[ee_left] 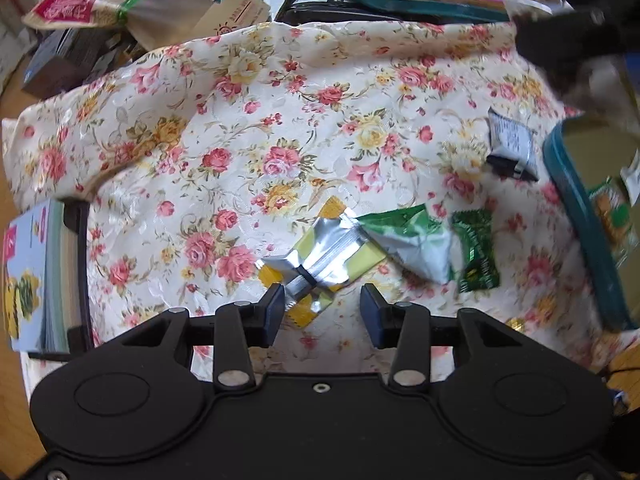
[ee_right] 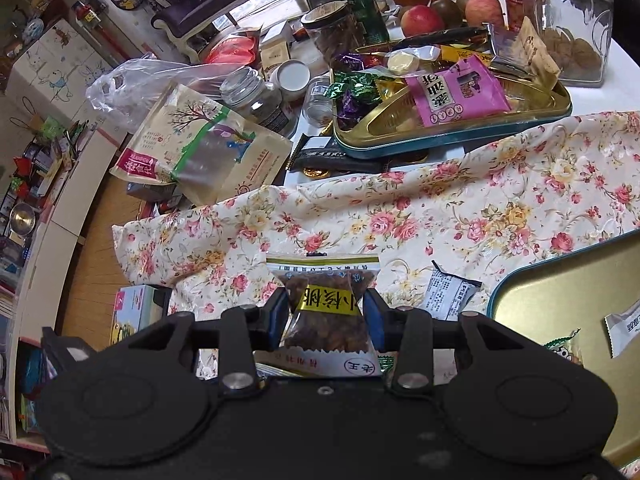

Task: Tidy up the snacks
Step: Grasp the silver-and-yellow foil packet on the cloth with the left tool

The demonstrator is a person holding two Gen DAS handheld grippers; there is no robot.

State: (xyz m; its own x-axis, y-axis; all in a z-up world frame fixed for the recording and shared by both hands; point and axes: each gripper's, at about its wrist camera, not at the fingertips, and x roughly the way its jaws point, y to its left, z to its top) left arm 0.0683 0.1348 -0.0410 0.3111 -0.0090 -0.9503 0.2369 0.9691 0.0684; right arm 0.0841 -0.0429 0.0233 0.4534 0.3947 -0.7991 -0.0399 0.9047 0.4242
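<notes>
My right gripper [ee_right: 326, 312] is clamped on a walnut snack packet [ee_right: 326, 312], carried toward the gold-lined tin tray [ee_right: 560, 300]. My left gripper [ee_left: 322, 308] stands apart over a silver-and-yellow wrapper [ee_left: 320, 256] on the floral cloth [ee_left: 240, 140], lined up to pinch it.

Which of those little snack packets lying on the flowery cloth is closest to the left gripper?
The silver-and-yellow packet: its end lies between the left gripper fingers. The green-and-white packet, dark green packet and black-and-white packet lie farther off.
</notes>
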